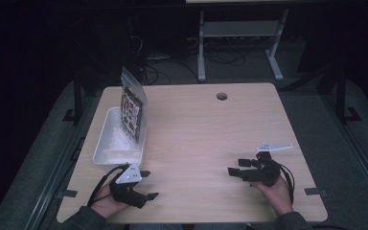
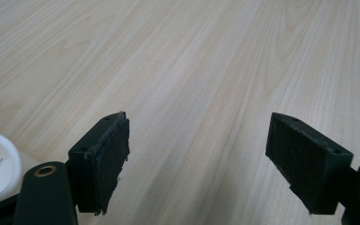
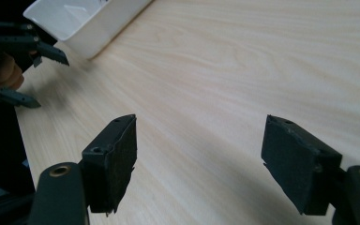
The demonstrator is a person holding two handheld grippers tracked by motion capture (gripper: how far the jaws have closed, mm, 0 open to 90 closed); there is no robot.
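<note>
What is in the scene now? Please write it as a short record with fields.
table: pale wood, with a round hole near its far edge
tray: white, at the table's left side
bag: clear, printed, standing upright in the tray
left claw: open, holding nothing, just in front of the tray
right claw: open, holding nothing, over bare wood

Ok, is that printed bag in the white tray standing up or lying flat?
Standing up. The printed bag stands on edge in the white tray, its top well above the rim.
</note>
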